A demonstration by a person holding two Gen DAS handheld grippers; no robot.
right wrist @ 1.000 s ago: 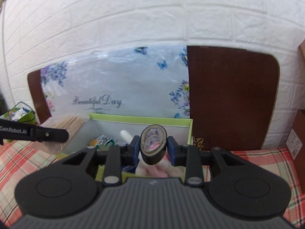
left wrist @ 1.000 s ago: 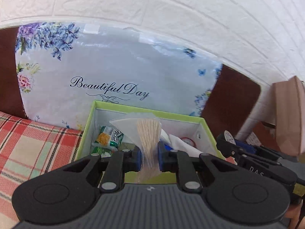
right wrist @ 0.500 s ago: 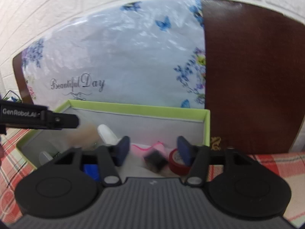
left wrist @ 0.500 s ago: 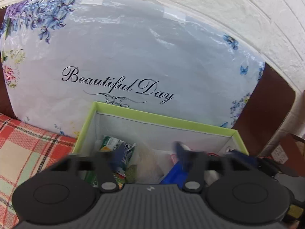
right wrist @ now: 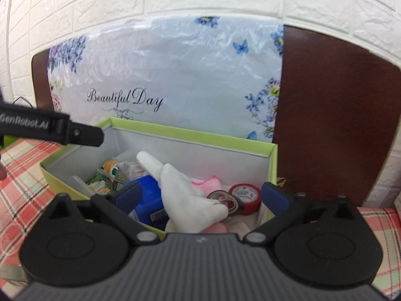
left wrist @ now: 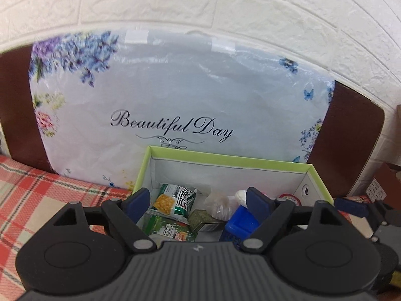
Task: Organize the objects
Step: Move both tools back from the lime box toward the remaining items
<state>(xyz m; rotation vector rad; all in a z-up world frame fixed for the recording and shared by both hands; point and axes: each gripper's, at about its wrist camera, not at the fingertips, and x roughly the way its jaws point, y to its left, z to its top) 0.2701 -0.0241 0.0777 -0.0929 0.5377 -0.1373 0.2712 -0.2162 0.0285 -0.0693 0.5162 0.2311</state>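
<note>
Left wrist: left gripper (left wrist: 198, 199) jaws spread and opening, nothing clamped, hanging over the green-rimmed cardboard box (left wrist: 230, 160). The box sits on the plaid cloth (left wrist: 37, 193) against a floral plastic sheet (left wrist: 175, 87). Inside: two glossy snack packets (left wrist: 175, 200), one crinkled clear bag (left wrist: 218, 202), one hard blue block (left wrist: 240, 219).

Right wrist: right gripper (right wrist: 200, 195) jaws wide and opening, empty, above the same box. Two tape rolls, one red (right wrist: 245, 195) and one dark (right wrist: 225, 200), lie touching in the right corner. One soft white glove (right wrist: 185, 195) is draped mid-box, with pink fabric (right wrist: 208, 183) behind it.
</note>
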